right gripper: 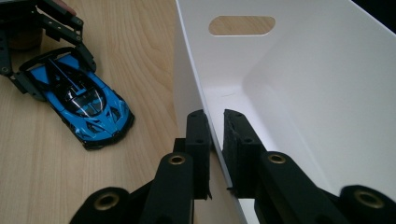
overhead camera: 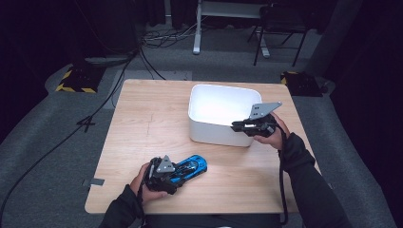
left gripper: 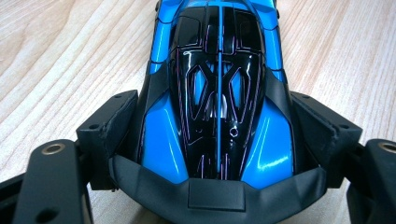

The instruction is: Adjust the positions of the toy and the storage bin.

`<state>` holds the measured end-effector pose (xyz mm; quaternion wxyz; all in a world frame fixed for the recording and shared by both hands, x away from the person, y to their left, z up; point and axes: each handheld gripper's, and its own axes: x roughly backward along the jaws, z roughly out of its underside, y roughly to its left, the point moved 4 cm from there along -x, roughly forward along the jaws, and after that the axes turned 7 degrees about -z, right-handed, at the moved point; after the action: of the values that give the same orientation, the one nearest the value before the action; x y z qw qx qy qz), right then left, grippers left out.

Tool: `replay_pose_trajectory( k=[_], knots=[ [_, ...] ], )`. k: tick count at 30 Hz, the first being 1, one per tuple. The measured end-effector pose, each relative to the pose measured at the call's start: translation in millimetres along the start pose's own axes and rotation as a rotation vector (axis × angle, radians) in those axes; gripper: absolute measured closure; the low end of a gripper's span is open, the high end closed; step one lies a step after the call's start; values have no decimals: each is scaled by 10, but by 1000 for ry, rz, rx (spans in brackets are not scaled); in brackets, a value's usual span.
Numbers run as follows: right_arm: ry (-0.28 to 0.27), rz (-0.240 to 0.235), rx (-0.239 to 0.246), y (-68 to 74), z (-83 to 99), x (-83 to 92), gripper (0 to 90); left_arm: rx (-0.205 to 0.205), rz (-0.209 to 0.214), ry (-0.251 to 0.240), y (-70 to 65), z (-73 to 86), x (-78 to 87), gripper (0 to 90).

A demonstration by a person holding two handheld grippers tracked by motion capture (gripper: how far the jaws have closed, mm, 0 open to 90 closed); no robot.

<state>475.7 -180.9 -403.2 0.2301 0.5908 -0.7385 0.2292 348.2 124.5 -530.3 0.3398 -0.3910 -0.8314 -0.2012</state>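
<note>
My left gripper (overhead camera: 177,173) has its jaws closed on the rear flanks of the blue toy car (overhead camera: 191,167), which rests on the table (overhead camera: 142,128) near the front edge. The car's long axis runs straight out from the jaws, nose toward the white bin (overhead camera: 214,130). My right gripper (right gripper: 215,140) pinches the bin's near wall, so I judge the lift falls to the left hand, up and right over the rim.

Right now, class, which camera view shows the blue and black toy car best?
The left gripper view: the blue and black toy car sits close up between that gripper's tongs. The right gripper view shows its whole length on the table, farther off. The high view shows it small.
</note>
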Motion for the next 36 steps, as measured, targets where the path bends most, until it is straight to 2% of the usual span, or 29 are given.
replay_pose_trajectory(
  k=[4,6,7,8,9,11,12,13,14,16,17,19,20,21,22,23,24,25,27,29,30,32,34,35,36],
  knots=[
    [8,-4,10,-2,15,30,805,1,3,2,-2,0,0,231],
    [-2,-2,-6,-2,23,30,787,0,1,2,-1,0,0,231],
    [-18,11,-20,3,17,30,697,1,5,2,-3,1,-1,231],
    [-18,11,-20,3,17,30,697,-1,1,2,0,0,0,231],
    [-43,44,-32,5,-6,74,609,2,5,3,-3,1,-1,231],
    [-55,59,-28,14,-15,117,592,-1,-1,2,1,0,1,232],
    [-84,115,-25,11,-28,217,521,-1,1,2,-1,0,0,231],
    [-84,115,-25,11,-28,217,521,1,4,2,-2,0,-1,231],
    [-100,153,-41,-9,-10,323,478,-1,0,2,1,0,0,232],
    [-103,210,-78,-44,32,427,452,-1,0,2,1,0,0,232],
    [-103,210,-78,-44,32,427,452,-1,0,2,1,0,0,232],
    [-123,270,-125,-103,95,548,416,-1,0,2,0,0,0,231],
    [-147,362,-183,-192,187,693,396,-2,0,2,1,0,0,231],
    [-160,372,-212,-216,224,739,387,4,7,3,-5,1,-2,231],
    [-160,372,-212,-216,224,739,387,4,7,3,-5,1,-2,232],
    [-186,421,-291,-301,312,806,380,8,3,0,-7,-1,-4,232],
    [-186,421,-291,-301,312,806,380,8,3,0,-7,-1,-4,232],
    [-167,442,-324,-345,359,812,372,13,8,0,-11,-1,-6,232],
    [-133,432,-379,-430,443,773,370,13,8,1,-11,-1,-6,232],
    [-112,424,-401,-484,483,724,377,12,7,0,-10,-2,-7,231],
    [-105,395,-449,-538,510,652,378,12,7,0,-10,-2,-7,231],
    [-97,380,-448,-565,525,617,381,12,7,0,-10,-2,-7,231],
    [-119,335,-471,-624,533,525,419,13,8,0,-12,-2,-7,231],
    [-115,327,-472,-639,532,493,422,13,8,1,-11,-2,-6,231],
    [-93,340,-461,-657,533,460,420,13,8,1,-11,-2,-6,232]
  ],
)
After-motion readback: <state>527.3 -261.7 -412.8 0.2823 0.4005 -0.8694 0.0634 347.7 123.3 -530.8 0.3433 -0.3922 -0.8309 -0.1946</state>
